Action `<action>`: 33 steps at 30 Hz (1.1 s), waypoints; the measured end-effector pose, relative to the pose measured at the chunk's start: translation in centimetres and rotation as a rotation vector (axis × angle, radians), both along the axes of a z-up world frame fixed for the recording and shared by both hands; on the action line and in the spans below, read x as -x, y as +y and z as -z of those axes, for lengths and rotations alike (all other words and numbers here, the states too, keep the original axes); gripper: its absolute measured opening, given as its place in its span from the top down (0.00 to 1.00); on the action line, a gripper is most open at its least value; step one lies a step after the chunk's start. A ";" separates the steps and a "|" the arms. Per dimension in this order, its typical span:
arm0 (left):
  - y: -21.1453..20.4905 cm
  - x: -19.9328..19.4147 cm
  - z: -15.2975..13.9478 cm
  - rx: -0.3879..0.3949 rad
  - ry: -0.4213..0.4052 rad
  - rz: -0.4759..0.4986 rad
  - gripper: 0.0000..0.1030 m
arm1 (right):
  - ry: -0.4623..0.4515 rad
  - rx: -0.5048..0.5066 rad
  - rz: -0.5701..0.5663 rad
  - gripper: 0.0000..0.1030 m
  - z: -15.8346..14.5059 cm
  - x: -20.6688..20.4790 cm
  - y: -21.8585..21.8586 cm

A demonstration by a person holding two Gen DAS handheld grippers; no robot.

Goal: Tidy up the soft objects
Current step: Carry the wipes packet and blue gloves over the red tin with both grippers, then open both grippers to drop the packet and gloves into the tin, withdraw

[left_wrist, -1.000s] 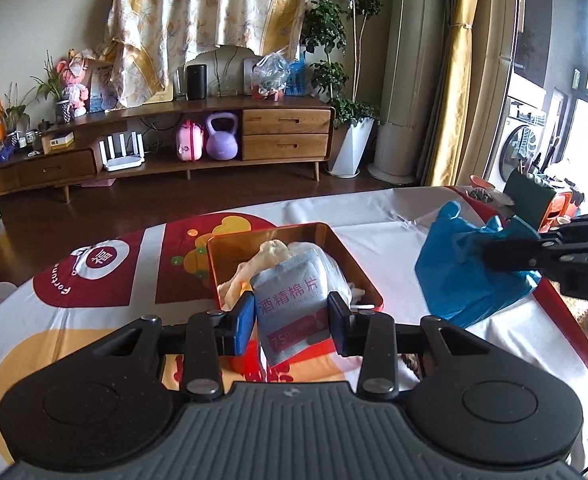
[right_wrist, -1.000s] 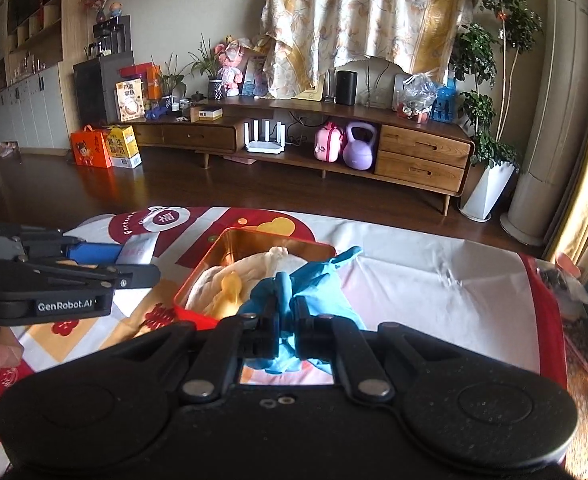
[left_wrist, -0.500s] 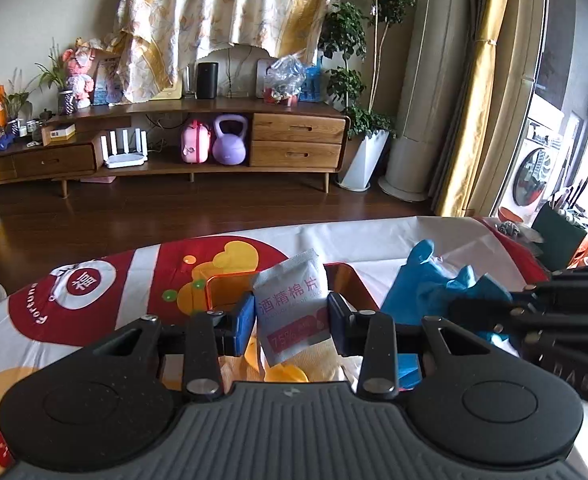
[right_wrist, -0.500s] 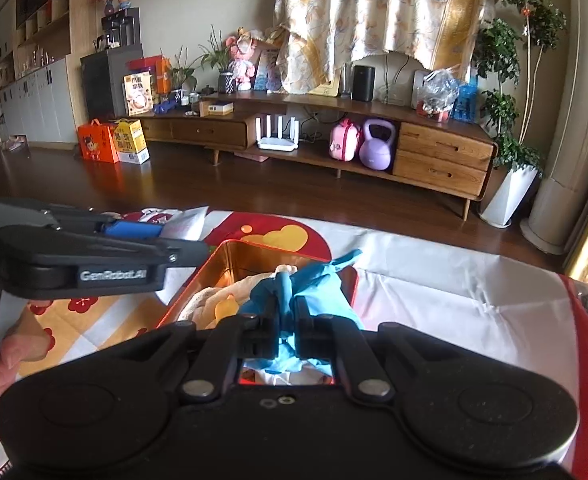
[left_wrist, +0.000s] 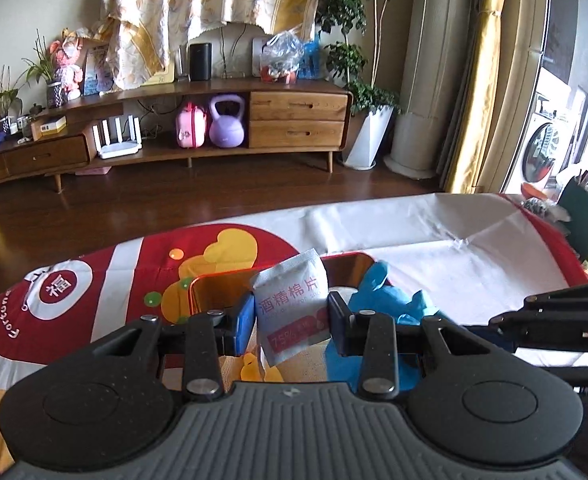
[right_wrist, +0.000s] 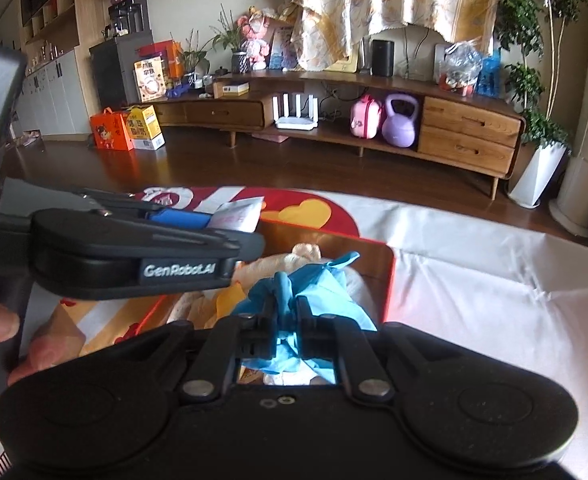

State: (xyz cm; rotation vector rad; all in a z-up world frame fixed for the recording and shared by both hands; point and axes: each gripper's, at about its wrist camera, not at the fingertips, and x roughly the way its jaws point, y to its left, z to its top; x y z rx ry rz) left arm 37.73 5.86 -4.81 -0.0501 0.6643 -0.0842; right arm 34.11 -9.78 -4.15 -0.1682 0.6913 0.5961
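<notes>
Placing step, both items carried over the open orange metal tin (right_wrist: 388, 280) on the counter. Left gripper (left_wrist: 289, 318) pinches a white alcohol-pad sachet (left_wrist: 291, 304); right gripper (right_wrist: 283, 312) is clamped on a crumpled blue glove (right_wrist: 318, 296). Next move, by my reading: lower both into the tin, then release.

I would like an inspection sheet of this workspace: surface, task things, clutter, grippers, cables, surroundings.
Surface: table under a red, white and yellow printed cloth.
Job's things: orange tin box holding cream soft items; alcohol wipe packet; blue glove.
Clutter: nothing seen on the cloth beside the box.
Grippers: left gripper shut on the packet, over the box; right gripper shut on the glove, over the box.
Cables: wires behind the speaker on the cabinet.
Surroundings: wooden cabinet, purple kettlebell, potted plant, curtains.
</notes>
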 end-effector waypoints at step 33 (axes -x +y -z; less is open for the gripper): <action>-0.6 -2.2 5.4 0.022 0.119 -0.006 0.51 | 0.094 0.033 0.059 0.65 3.8 -1.1 -0.4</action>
